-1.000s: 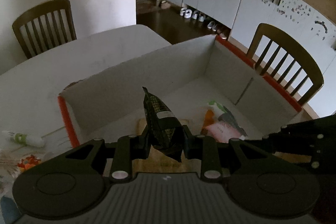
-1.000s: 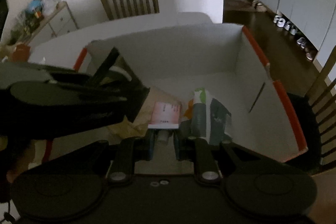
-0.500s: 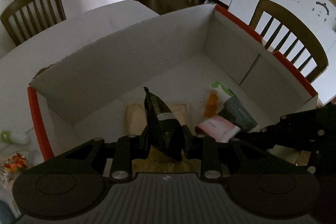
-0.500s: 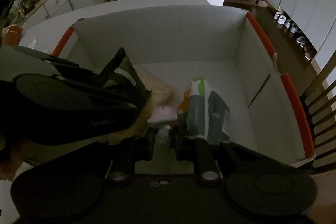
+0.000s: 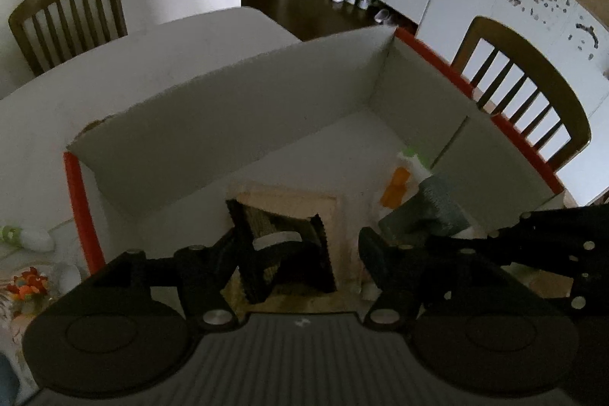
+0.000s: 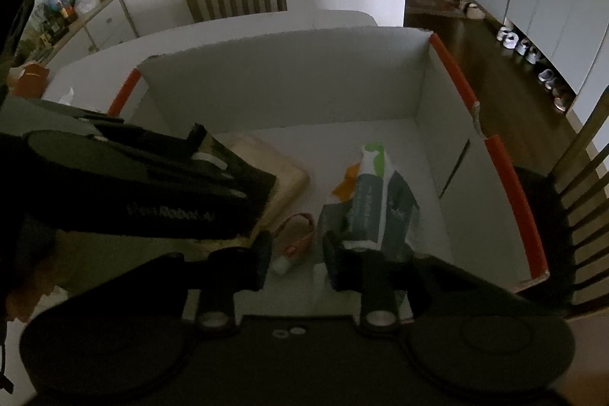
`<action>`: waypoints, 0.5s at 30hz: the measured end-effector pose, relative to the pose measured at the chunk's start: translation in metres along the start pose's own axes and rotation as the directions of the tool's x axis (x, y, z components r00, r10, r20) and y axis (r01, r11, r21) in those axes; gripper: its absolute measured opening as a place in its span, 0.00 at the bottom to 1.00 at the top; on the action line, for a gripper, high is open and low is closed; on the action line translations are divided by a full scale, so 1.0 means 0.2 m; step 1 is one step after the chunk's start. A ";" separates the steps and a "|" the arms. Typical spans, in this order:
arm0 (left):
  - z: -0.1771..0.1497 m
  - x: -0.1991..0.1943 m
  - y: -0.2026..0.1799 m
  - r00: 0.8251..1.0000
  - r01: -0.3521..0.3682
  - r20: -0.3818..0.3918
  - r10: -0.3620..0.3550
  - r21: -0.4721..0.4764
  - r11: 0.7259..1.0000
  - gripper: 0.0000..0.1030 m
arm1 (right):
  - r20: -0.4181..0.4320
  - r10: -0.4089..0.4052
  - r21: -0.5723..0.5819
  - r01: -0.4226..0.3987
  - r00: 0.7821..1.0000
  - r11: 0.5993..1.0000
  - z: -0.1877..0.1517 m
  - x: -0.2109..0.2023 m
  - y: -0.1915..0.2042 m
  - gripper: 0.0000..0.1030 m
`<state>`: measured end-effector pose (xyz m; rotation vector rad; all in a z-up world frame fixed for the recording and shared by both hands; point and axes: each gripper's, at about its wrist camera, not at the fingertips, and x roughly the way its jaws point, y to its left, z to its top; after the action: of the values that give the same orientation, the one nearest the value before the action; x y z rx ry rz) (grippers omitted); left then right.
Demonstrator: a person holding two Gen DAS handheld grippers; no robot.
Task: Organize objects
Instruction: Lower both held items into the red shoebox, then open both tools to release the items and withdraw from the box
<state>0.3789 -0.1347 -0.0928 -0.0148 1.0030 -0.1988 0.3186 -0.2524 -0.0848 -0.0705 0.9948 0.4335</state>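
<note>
A white desk carries a large box with orange-edged end walls; chairs stand beyond it. Inside the box, a tan packet lies toward its left end, a green-white pouch toward its right, and a small pink tube between them. The left hand-held gripper is spread wide, a dark packet lying loose between its fingers atop the tan packet. The right hand-held gripper is also parted, the tube just ahead between its fingers, unclamped. The box's far half is bare floor, walls upright all round.
</note>
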 end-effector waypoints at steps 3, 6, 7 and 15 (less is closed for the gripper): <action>0.00 -0.04 0.00 1.000 0.002 0.017 -0.002 -0.003 1.000 0.64 | 0.008 0.007 -0.001 -0.007 1.000 1.000 0.00 -0.04 -0.01 0.32; -0.01 -0.09 0.00 0.999 -0.001 0.033 0.001 -0.009 1.000 0.64 | 0.023 0.008 -0.006 -0.008 1.000 1.000 -0.01 -0.08 -0.01 0.35; 0.01 -0.09 0.00 0.999 0.000 0.037 0.000 -0.013 1.000 0.64 | 0.026 0.011 -0.004 -0.011 1.000 1.000 -0.01 -0.09 0.00 0.36; -0.02 -0.24 0.01 0.996 0.026 0.090 -0.024 -0.024 0.999 0.64 | 0.059 0.014 0.016 -0.014 0.998 1.000 -0.03 -0.20 0.02 0.46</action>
<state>0.3513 -0.1242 -0.0556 -0.0587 0.9158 -0.2069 0.2945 -0.2636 -0.0544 -0.0360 0.9415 0.4379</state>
